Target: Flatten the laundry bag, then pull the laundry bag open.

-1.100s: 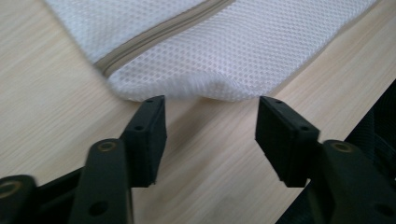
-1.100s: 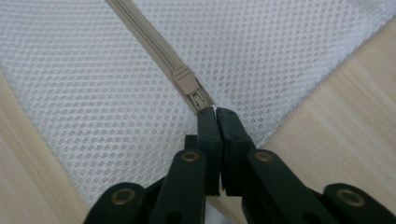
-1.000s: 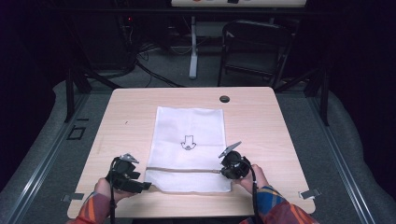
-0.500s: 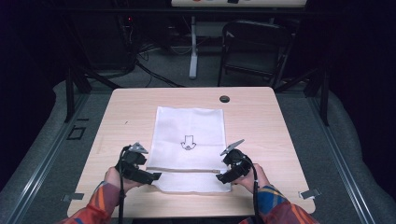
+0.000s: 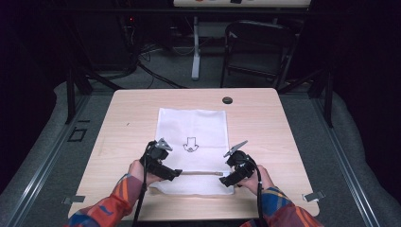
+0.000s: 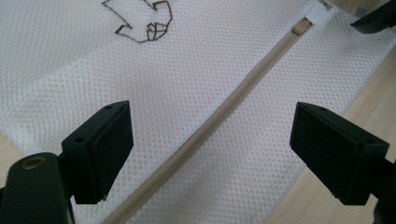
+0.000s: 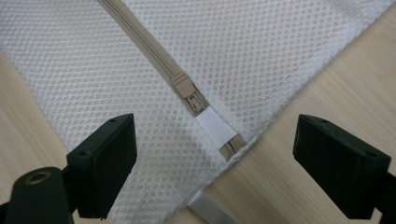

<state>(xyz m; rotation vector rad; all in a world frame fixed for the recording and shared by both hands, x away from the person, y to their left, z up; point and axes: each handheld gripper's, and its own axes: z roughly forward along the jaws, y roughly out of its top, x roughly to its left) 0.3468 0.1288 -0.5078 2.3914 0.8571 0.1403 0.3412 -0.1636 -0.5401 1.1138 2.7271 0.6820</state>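
mesh bag [image 5: 191,137] flat on table [image 5: 123,127], zipper [image 6: 219,116] between wide-apart jaws of left gripper [image 6: 210,144] and right gripper [image 7: 215,158].

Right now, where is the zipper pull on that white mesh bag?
The zipper pull sits at the right end of the zipper, near the bag's right edge, just ahead of the open right claw in the right gripper view.

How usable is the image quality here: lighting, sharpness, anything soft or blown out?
High view: table evenly lit, surroundings nearly black, overall soft and low in detail. Left gripper view: mesh bag sharp, weave and zipper crisp, near jaws slightly soft. Right gripper view: sharp on the zipper slider, no glare, faint shadows at the bag's edge.
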